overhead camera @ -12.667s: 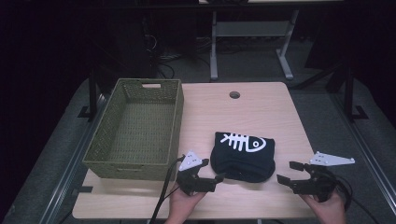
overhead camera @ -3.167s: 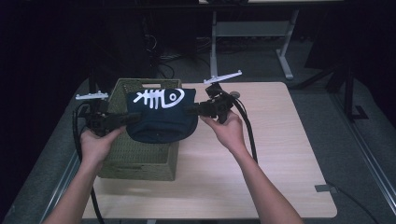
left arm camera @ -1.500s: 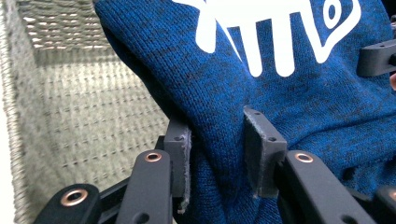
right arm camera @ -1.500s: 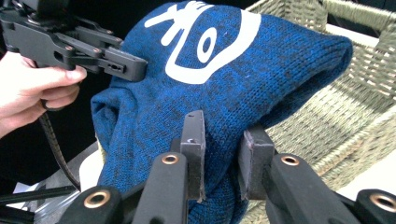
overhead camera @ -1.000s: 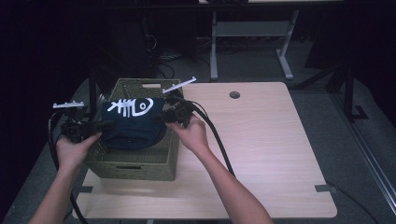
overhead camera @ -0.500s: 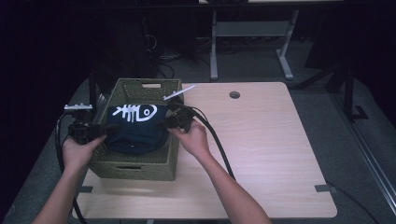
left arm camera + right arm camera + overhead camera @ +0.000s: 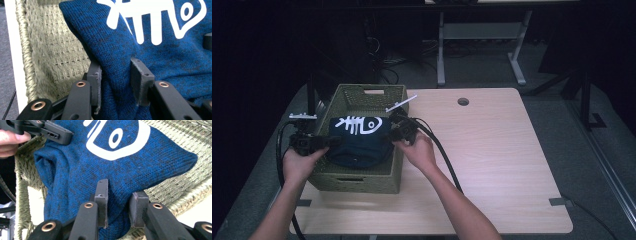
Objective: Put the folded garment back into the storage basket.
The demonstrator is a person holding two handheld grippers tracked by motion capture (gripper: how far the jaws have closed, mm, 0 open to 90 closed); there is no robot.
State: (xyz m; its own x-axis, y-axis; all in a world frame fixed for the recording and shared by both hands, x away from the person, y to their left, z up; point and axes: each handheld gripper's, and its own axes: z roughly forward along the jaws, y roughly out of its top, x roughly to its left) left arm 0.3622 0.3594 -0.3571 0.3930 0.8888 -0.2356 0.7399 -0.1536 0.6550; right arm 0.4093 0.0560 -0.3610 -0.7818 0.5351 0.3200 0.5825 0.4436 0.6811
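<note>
Dim, dark-edged high view — bright, sharp gripper views, slight blur at their near jaws.

The high view looks forward and down from above the person's near side, taking in the whole table (image 7: 492,165) from a distance, with the woven basket (image 7: 343,175) at its left. The left gripper view sits very close, looking along its own jaws into the basket's woven wall (image 7: 42,50) and the blue knitted garment (image 7: 155,62). The right gripper view is equally close, facing the same garment (image 7: 82,177) from its other side, with the left gripper (image 7: 53,132) across it; all three share garment and basket.
</note>
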